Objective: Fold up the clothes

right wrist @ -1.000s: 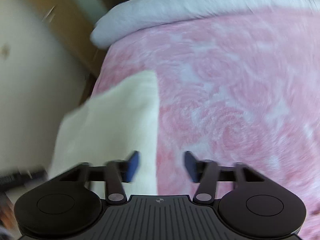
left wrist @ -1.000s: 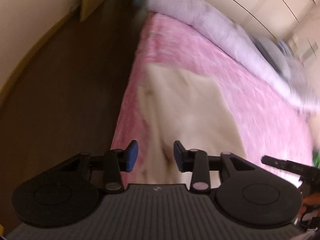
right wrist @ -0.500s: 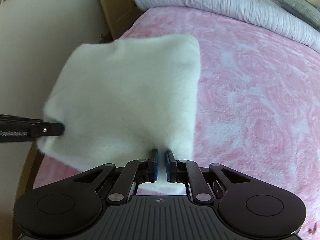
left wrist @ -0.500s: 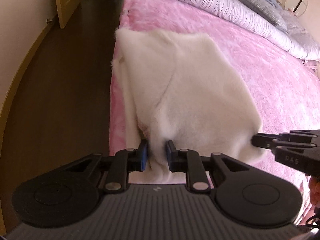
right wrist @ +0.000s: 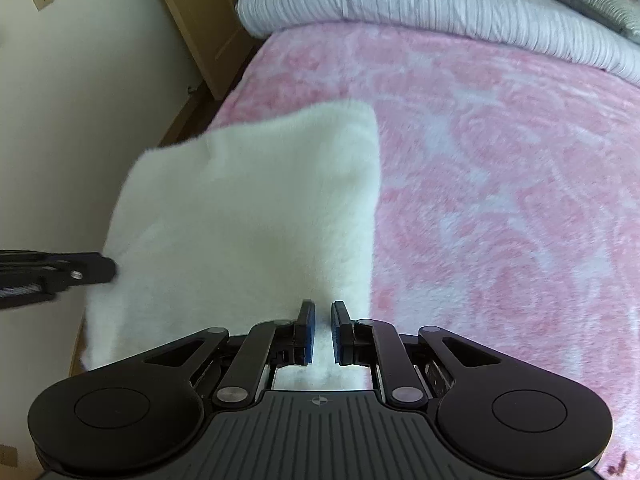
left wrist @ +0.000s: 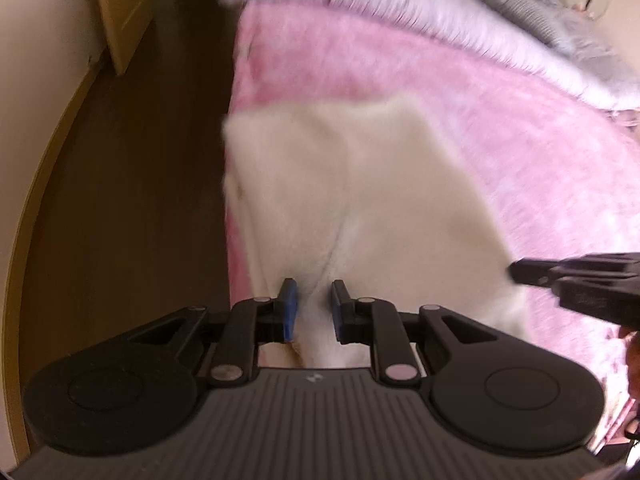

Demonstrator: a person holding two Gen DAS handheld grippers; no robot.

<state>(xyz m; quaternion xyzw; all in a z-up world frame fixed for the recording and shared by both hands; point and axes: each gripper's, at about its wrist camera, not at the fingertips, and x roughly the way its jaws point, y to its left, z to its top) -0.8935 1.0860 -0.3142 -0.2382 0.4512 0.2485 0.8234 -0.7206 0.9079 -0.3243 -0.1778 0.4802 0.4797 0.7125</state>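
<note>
A fluffy cream-white garment (left wrist: 352, 184) lies at the left edge of a pink bed and also shows in the right wrist view (right wrist: 248, 216). My left gripper (left wrist: 313, 305) is shut on the garment's near left edge, with a fold of fabric between its blue pads. My right gripper (right wrist: 322, 331) is shut on the near right corner. Each gripper shows at the side of the other's view: the right one in the left wrist view (left wrist: 576, 284), the left one in the right wrist view (right wrist: 60, 272). The near edge is held a little above the bed.
The pink floral blanket (right wrist: 500, 184) covers the bed. A rolled striped duvet (right wrist: 420, 0) and a grey pillow (left wrist: 532, 12) lie along the far side. Dark wooden floor (left wrist: 120, 184), a wooden door (left wrist: 120, 12) and a cream wall (right wrist: 72, 92) are to the left.
Both grippers went from open above the garment to shut on its near edge. Since half a second ago the garment has shifted slightly and the left view is blurred by motion.
</note>
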